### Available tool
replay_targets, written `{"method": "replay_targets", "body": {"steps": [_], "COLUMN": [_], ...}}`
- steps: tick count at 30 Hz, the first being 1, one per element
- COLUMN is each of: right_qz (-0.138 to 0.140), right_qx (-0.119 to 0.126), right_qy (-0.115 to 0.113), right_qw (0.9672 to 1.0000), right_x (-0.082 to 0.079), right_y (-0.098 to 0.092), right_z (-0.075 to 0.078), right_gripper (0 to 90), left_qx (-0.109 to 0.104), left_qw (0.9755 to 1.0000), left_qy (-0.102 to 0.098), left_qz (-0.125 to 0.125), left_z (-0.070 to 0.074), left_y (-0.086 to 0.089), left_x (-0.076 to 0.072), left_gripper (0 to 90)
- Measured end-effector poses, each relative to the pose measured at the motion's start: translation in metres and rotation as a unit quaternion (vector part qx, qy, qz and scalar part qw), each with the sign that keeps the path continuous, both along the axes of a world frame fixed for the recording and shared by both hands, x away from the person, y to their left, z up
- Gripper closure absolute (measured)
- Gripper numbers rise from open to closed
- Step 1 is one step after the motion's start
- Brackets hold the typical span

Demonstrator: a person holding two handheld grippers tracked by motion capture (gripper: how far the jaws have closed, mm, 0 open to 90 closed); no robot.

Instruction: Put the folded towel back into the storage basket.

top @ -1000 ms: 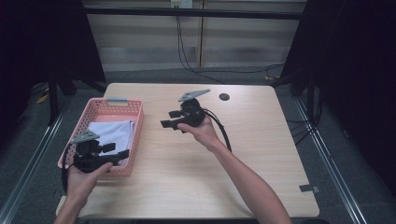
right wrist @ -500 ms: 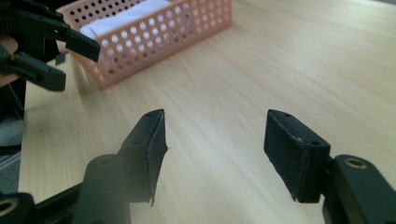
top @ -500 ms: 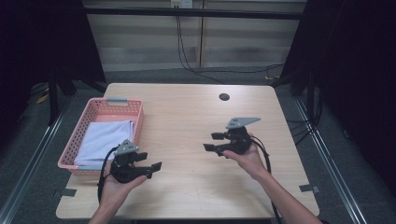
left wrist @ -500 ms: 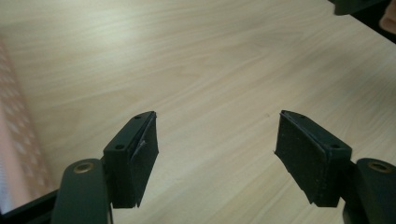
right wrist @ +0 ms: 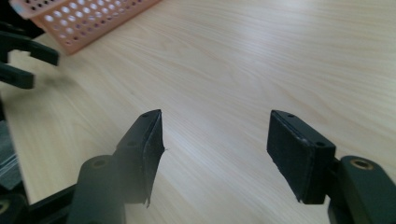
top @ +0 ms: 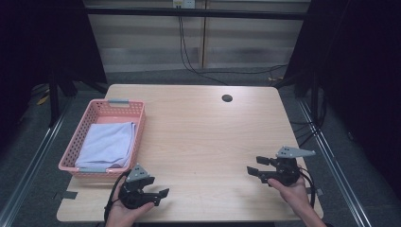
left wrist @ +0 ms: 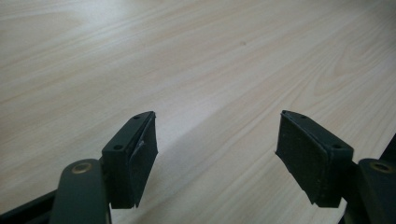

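Observation:
A pink plastic basket stands at the table's left with a folded pale lavender cloth lying in it. My left gripper hovers low over the near edge, just right of the basket's front corner. It is open, and only bare wood lies between its pads. My right gripper is at the near right and points left across the table. Its jaws have just been opening and nothing is between them. The right gripper view also catches the basket's corner and the left gripper's jaws.
The light wooden table has a round dark cable hole near its far edge. Dark floor, metal rails and hanging cables surround the table.
Both hands have drawn back toward the near edge. The right gripper went from the table's middle to the near right. The left gripper moved from the basket's front end rightward along the near edge.

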State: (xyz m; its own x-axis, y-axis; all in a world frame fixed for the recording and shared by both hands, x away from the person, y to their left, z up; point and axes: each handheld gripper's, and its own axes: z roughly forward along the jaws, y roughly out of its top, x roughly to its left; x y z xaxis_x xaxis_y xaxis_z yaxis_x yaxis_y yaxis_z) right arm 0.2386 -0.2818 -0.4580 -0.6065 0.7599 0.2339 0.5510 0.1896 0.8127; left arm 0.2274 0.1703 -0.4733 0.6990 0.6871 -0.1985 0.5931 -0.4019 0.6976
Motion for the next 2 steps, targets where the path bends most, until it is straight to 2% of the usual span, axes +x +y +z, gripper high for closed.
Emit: {"method": "replay_targets", "body": {"steps": [1, 2], "right_qz": [0.000, -0.005], "right_qx": [0.000, -0.010], "right_qy": [0.000, 0.002], "right_qw": [1.0000, 0.9999], "right_x": [0.0000, 0.0007], "right_y": [0.0000, -0.0045], "right_z": [0.0000, -0.0026], "right_gripper": [35.5, 32.9], "left_qx": [0.000, 0.003], "left_qw": [1.0000, 1.0000], "left_qy": [0.000, -0.002], "left_qz": [0.000, -0.006], "left_z": [0.0000, -0.0002], "left_y": [0.0000, -0.0024], "left_x": [0.0000, 0.0014], "left_gripper": [28.7, 28.7]}}
